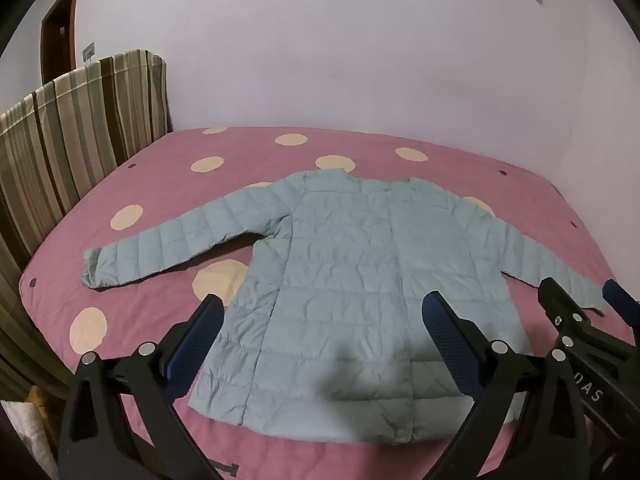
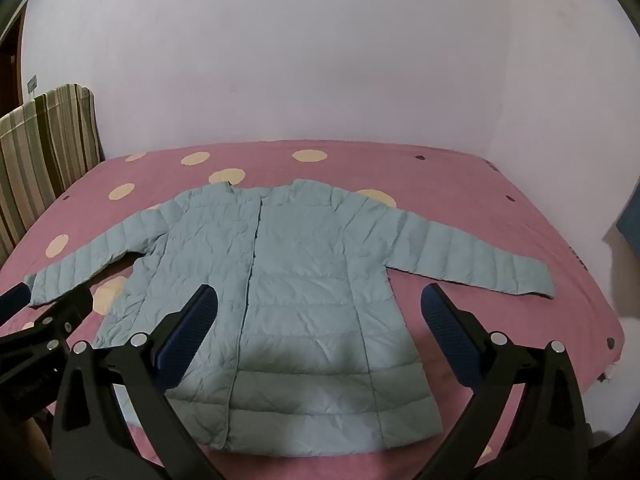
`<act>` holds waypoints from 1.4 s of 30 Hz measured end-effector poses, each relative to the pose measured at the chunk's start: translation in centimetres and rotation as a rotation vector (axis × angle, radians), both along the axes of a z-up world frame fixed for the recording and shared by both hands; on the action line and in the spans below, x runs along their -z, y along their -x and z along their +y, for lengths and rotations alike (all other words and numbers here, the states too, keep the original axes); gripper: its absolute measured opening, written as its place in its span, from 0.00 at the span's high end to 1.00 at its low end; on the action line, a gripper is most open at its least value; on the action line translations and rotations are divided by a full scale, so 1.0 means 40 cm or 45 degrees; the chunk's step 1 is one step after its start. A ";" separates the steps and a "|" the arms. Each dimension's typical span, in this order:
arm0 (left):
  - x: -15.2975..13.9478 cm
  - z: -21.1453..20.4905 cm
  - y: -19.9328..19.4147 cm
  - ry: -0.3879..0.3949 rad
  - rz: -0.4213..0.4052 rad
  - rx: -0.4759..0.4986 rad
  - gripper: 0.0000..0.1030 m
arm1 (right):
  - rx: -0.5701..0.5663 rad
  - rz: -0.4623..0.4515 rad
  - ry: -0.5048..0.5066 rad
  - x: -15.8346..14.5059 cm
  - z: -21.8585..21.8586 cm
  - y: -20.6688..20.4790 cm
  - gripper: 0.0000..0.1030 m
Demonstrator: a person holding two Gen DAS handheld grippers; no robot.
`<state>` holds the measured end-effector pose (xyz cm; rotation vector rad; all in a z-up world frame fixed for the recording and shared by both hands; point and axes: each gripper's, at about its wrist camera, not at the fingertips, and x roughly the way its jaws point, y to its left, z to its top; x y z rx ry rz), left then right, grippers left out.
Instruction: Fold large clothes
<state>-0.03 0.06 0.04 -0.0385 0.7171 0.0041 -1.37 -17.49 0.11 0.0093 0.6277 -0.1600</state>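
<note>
Quilted jacket [image 1: 352, 264] spread flat on the dotted bed [image 1: 160, 184], both sleeves out

Left gripper [image 1: 322, 312] spread wide, empty, over the hem; right gripper [image 2: 320, 304] likewise; the padding looks light, soft, slippery; I'd pinch each cuff, left sleeve [image 1: 168, 244] first.

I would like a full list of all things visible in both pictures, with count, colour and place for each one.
jacket: one, pale blue quilted, lying flat in the middle of the bed, both sleeves spread out, front closed.
bed cover: one, pink with cream dots, under the jacket.
striped cushion: one, brown, grey and beige stripes, upright at the left end of the bed.
wall: one, pale lilac, behind the bed.
door: one, dark brown, far left corner.
left claw: one, black with blue pads, open, above the jacket's hem.
right claw: one, black with blue pads, open, above the jacket's hem.
</note>
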 end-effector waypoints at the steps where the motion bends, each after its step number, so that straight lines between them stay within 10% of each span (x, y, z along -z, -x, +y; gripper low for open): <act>1: 0.000 0.000 0.000 0.004 -0.002 0.002 0.04 | -0.003 0.006 -0.001 0.001 0.001 -0.001 0.02; 42: -0.005 0.007 0.023 0.002 0.034 -0.001 0.04 | -0.026 0.029 0.051 -0.002 0.032 0.016 0.02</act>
